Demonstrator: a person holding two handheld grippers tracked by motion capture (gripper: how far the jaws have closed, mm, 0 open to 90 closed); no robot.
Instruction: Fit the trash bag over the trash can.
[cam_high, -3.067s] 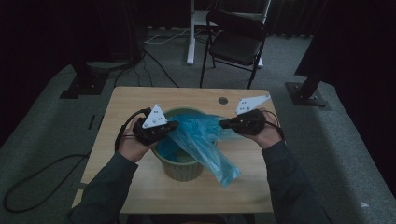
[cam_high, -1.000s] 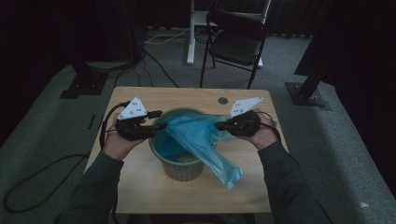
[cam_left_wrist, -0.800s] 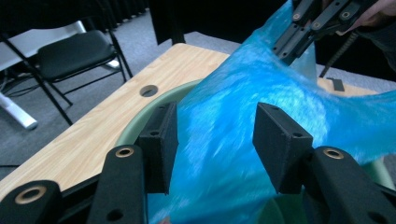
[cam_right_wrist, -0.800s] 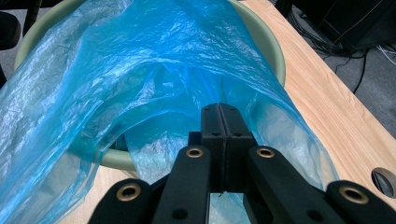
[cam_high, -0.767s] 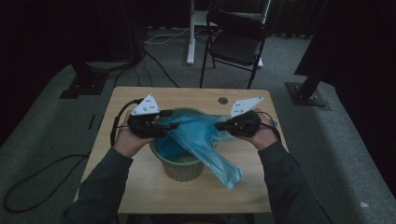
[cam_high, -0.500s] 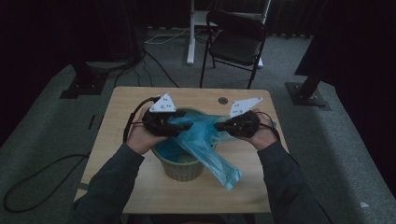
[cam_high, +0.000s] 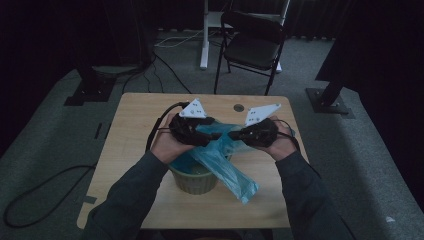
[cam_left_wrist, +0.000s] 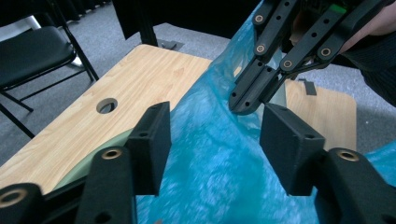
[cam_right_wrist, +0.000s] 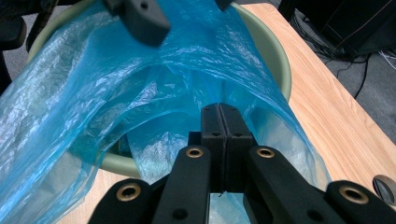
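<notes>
A pale green bin (cam_high: 192, 181) stands on the wooden table (cam_high: 135, 130), and a blue plastic bag (cam_high: 225, 170) drapes over its rim and hangs down the front. My right gripper (cam_high: 235, 135) is shut on a fold of the bag (cam_right_wrist: 93, 93) above the bin's rim (cam_right_wrist: 271, 51); its jaws (cam_right_wrist: 219, 116) are pressed together. My left gripper (cam_high: 215, 136) hovers over the bin, tip to tip with the right one (cam_left_wrist: 247, 100). Its jaws (cam_left_wrist: 217, 135) have just been opening and stand wide, with bag film (cam_left_wrist: 210, 177) between them and the pads not pressing on it.
A round hole (cam_high: 239, 107) sits in the table's far edge. A black folding chair (cam_high: 252, 47) stands behind the table. Cables (cam_high: 45, 185) trail across the grey floor at left, and dark stand bases (cam_high: 330, 100) flank the table.
My left gripper has travelled right from the bin's left side to above the bin, close to the right gripper. The right gripper has kept still with the bag in it.
</notes>
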